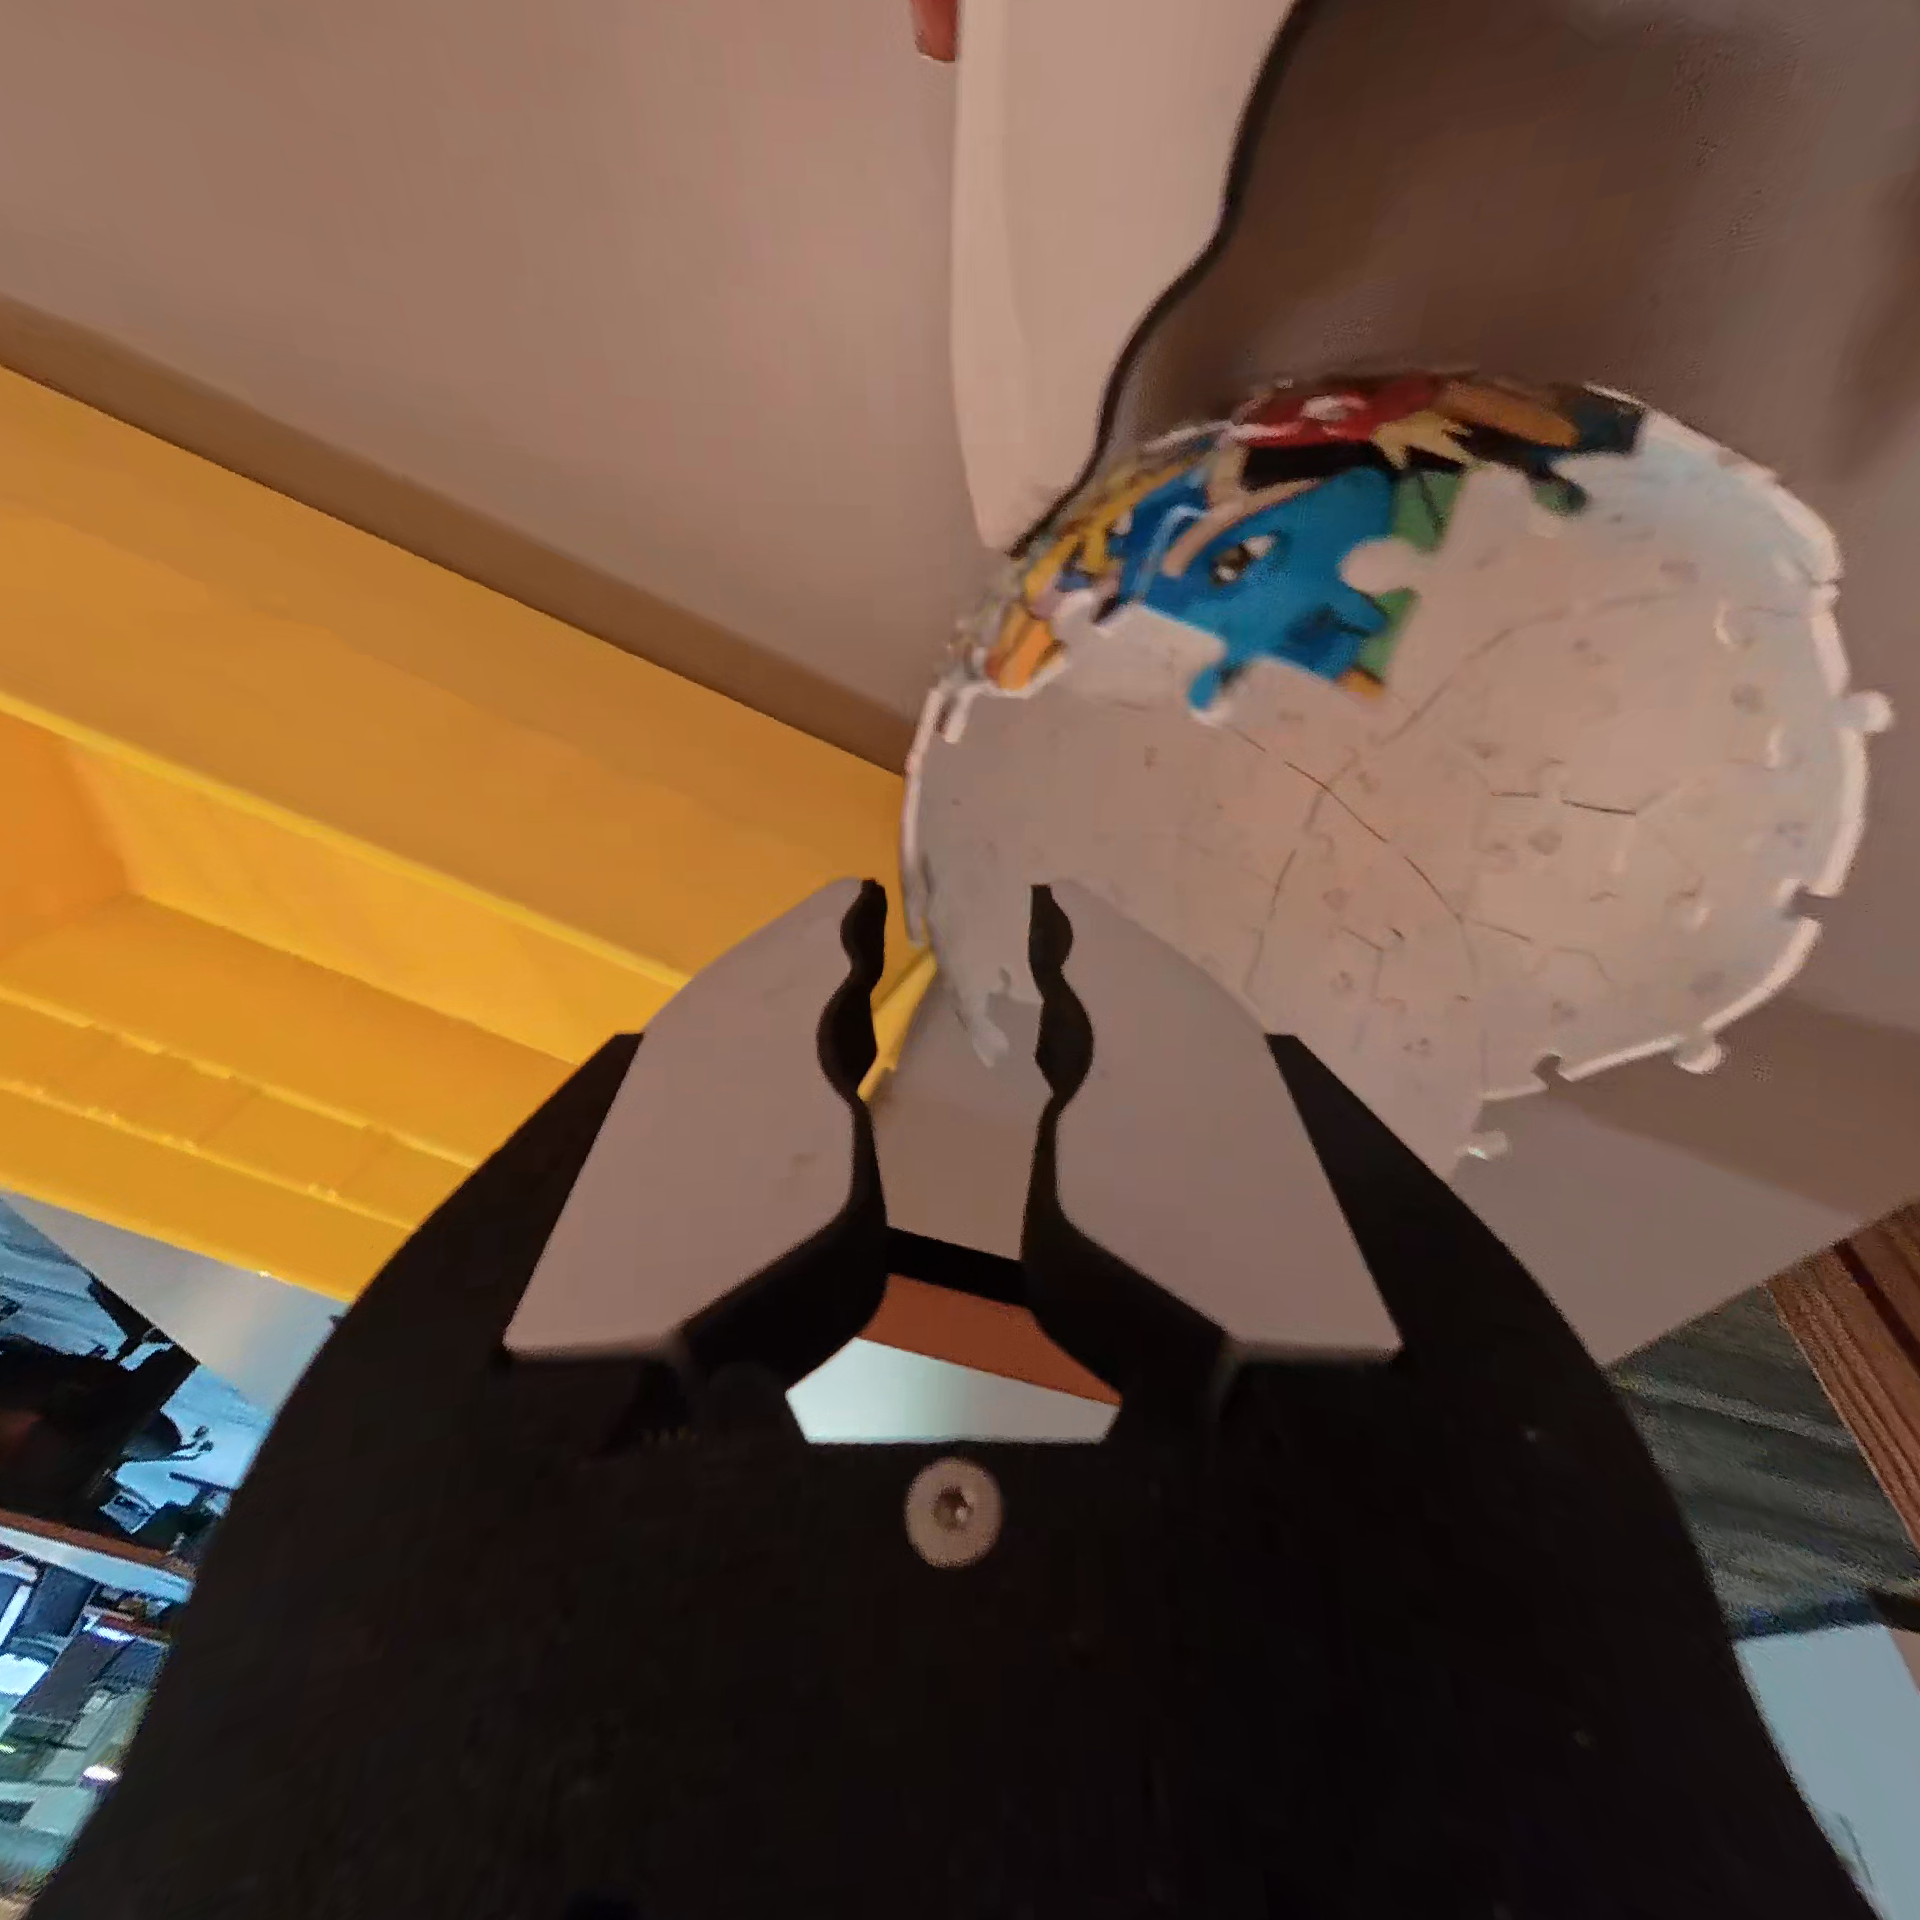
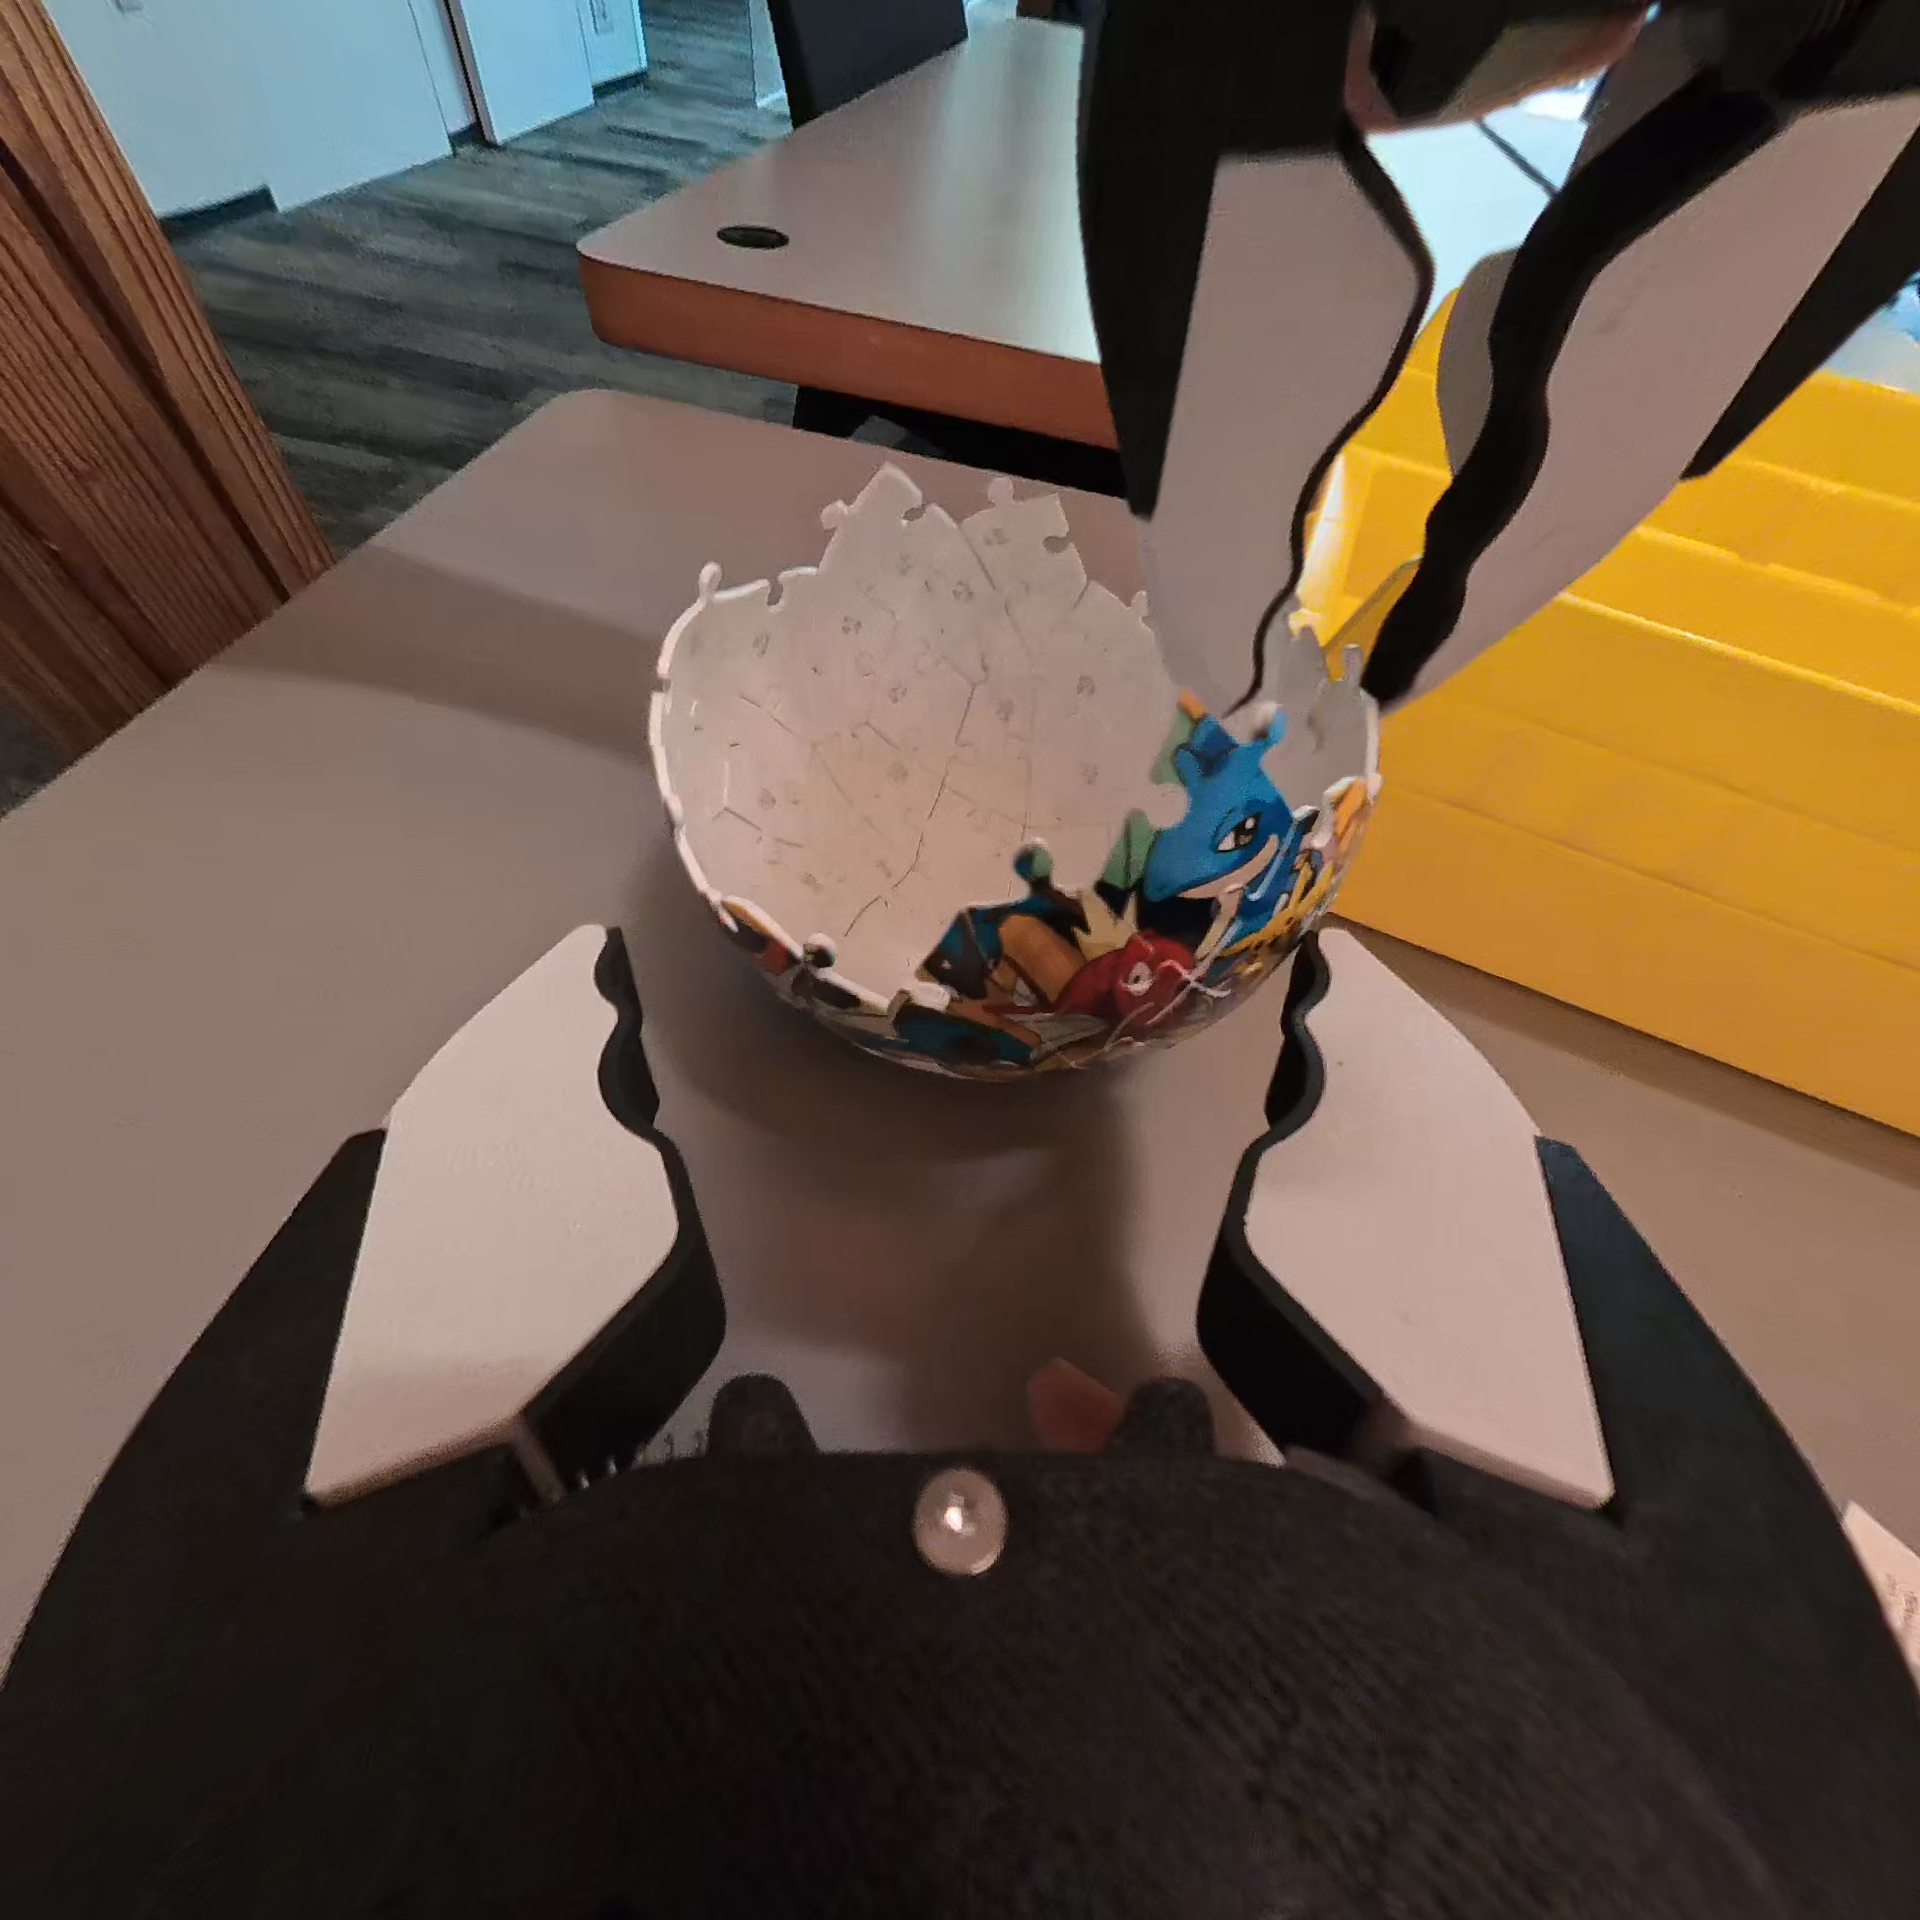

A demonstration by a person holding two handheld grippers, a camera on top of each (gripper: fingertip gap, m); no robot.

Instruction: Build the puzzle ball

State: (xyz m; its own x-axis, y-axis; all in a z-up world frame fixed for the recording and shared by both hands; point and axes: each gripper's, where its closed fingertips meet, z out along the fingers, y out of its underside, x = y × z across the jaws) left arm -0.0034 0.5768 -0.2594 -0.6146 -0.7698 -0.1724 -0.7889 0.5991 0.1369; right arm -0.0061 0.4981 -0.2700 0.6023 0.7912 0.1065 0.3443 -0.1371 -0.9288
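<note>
The puzzle ball (image 2: 883,748) is a half-built open shell, white inside and printed with cartoon colours outside. It rests on the grey table (image 2: 312,831). It also shows in the left wrist view (image 1: 1403,831). My left gripper (image 1: 951,894) comes down from the upper right in the right wrist view (image 2: 1309,696). It straddles the shell's right rim, one finger inside and one outside. Its jaws stand a narrow gap apart, with a sliver of space beside the wall. My right gripper (image 2: 956,940) is wide open and empty, just in front of the shell and low over the table.
A yellow plastic bin (image 2: 1662,727) stands close to the right of the shell and also shows in the left wrist view (image 1: 312,831). A second table (image 2: 883,239) stands behind. A wooden panel (image 2: 104,416) is at the left. The table's far edge lies just past the shell.
</note>
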